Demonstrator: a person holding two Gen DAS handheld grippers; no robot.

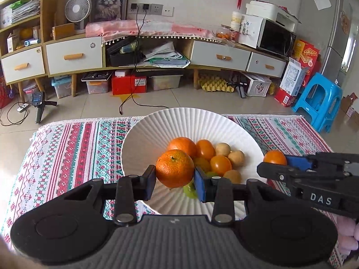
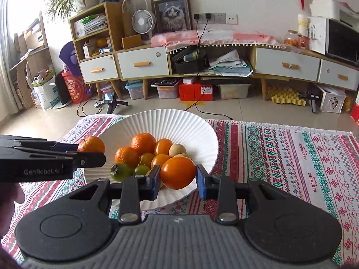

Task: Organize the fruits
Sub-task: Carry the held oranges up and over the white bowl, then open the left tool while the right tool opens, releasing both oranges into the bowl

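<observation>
both wrist views face down (close) at plate (image 1: 157, 121).

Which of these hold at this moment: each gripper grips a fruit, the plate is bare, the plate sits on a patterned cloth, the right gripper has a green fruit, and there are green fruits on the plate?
1. Each gripper grips a fruit. True: the left gripper is shut on a mandarin, the right gripper on a smooth orange fruit.
2. The plate is bare. False: it holds a pile of fruit.
3. The plate sits on a patterned cloth. True.
4. The right gripper has a green fruit. False: its fruit is orange.
5. There are green fruits on the plate. True.
</observation>
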